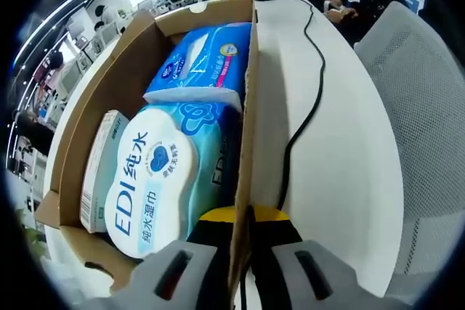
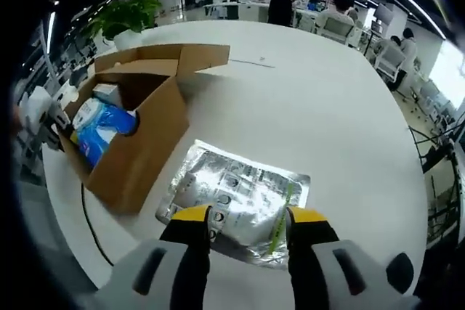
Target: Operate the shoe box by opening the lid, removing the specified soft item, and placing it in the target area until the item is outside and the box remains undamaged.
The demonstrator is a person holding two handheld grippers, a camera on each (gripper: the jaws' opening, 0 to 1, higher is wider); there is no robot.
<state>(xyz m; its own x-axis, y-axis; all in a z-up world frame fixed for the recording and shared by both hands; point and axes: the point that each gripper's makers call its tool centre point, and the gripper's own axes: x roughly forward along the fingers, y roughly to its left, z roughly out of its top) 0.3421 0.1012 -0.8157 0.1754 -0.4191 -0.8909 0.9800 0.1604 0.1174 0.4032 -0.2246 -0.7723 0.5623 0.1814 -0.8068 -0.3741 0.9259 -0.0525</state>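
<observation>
Left gripper (image 1: 243,226) is right on the cardboard box (image 1: 131,56), its yellow-tipped fingers (image 1: 211,224) pinching the box's side wall, one finger inside and one outside, with the wall's edge running up between them. Inside the open box, a big pale-blue wet-wipes pack (image 1: 156,183) marked "EDI" lies nearest the fingers, a blue-and-white soft pack (image 1: 203,63) sits beyond it, and a slim white carton (image 1: 98,165) stands against the far wall. Just outside that wall, a black cable (image 1: 309,99) snakes across the white table (image 1: 341,150).

Over to the right gripper view: the right gripper (image 2: 248,226) hangs above a silver foil pouch (image 2: 236,197) lying flat on the table (image 2: 327,107), just beside the box (image 2: 138,143) and fully outside it. Its fingers (image 2: 192,226) are spread wide apart, one at each side of the pouch's near edge, gripping nothing. The box's flaps stand open, the blue pack (image 2: 102,125) showing inside. A potted plant (image 2: 127,16) sits at the table's far edge.
</observation>
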